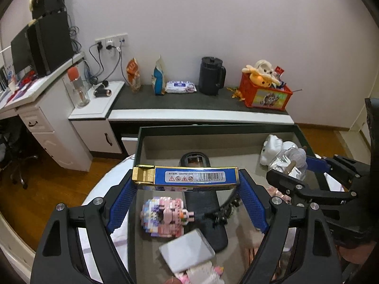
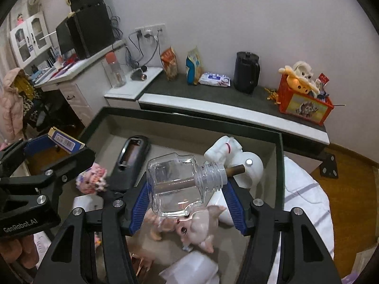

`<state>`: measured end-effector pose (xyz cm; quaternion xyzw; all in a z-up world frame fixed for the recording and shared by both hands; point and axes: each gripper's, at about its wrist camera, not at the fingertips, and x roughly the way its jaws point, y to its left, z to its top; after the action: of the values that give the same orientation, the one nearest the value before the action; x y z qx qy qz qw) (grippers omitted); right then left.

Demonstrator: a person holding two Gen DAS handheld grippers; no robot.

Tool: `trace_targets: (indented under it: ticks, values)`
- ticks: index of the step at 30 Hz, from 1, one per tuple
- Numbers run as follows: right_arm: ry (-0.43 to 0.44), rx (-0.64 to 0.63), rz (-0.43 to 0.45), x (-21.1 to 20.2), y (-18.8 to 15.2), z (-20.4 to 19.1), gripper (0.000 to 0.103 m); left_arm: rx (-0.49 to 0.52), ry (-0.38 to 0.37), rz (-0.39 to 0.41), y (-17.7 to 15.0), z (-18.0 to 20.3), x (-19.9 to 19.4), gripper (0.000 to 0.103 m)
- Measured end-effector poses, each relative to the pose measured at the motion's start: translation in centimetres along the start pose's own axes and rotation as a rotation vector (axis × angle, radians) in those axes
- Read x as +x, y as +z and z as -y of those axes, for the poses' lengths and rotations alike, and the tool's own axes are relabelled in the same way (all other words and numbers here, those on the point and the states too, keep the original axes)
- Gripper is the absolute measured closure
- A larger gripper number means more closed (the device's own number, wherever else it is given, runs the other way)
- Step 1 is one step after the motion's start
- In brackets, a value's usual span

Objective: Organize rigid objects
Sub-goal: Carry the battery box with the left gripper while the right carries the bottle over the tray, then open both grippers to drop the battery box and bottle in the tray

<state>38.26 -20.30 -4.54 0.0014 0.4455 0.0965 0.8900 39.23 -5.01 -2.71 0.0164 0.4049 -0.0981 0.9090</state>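
Left gripper (image 1: 186, 184): nearest the left wrist camera; blue pads clamped on both ends of a blue and gold box (image 1: 187, 176), jaws well apart, box spanning the gap.
Box axis: long axis level across the left wrist view, pad to pad; gold flip end toward the left of frame, barcode toward the right.
Box look: slim, rigid, blue label with warning symbols and barcode, gold trim; held above the tray (image 1: 213, 129).
Right gripper (image 2: 187, 189): jaws fairly narrow, pads pressed on a clear glass bottle (image 2: 175, 184).
Bottle axis: lying on its side; threaded neck points to the right of frame, squared base to the left.
Bottle look: transparent, no cap, a brown stick (image 2: 235, 170) protruding from the mouth; held above the tray's right half.
Tray contents: black handset (image 1: 201, 201) lengthwise along the middle, pink brick figure (image 1: 165, 215), grey flat card (image 1: 187, 250), white figurine (image 2: 234, 161), pink doll (image 2: 196, 227).
Obscured: handset middle hidden behind the box; doll partly behind the bottle; card blurred; items at the lower frame edges cut off and unidentifiable.
Background: black jug (image 1: 210, 75) and red crate (image 1: 265, 94) on the counter.
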Motion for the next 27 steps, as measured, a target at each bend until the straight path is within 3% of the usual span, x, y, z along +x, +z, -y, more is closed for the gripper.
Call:
trace_targets:
  ticks: [6, 10, 13, 14, 22, 24, 27]
  values:
    - [-0.020, -0.006, -0.041, 1.4, 0.0, 0.4, 0.042, 0.021, 0.041, -0.049, 0.1, 0.3, 2.4, 0.018]
    - [-0.035, -0.008, -0.051, 1.8, -0.1, 0.4, 0.041, 0.019, 0.068, -0.055, 0.1, 0.4, 2.6, 0.007]
    - [-0.052, 0.000, -0.052, 1.7, -0.1, 0.7, 0.026, 0.014, 0.080, -0.052, 0.0, 0.2, 2.1, 0.002]
    - [-0.062, 0.008, -0.050, 1.5, -0.2, 0.9, 0.021, 0.012, 0.078, -0.048, 0.0, 0.1, 1.8, 0.000]
    - [-0.046, 0.022, -0.034, -0.5, -0.6, 0.5, 0.020, -0.017, 0.062, 0.026, -0.7, -0.2, -2.8, 0.000]
    - [-0.046, 0.047, -0.020, -1.4, -0.9, 0.6, 0.011, -0.021, 0.065, 0.051, -1.2, -0.3, -4.5, 0.000]
    - [-0.042, 0.076, 0.007, -3.0, -1.4, 0.5, 0.010, -0.035, 0.060, 0.074, -1.9, -0.6, -6.5, 0.000]
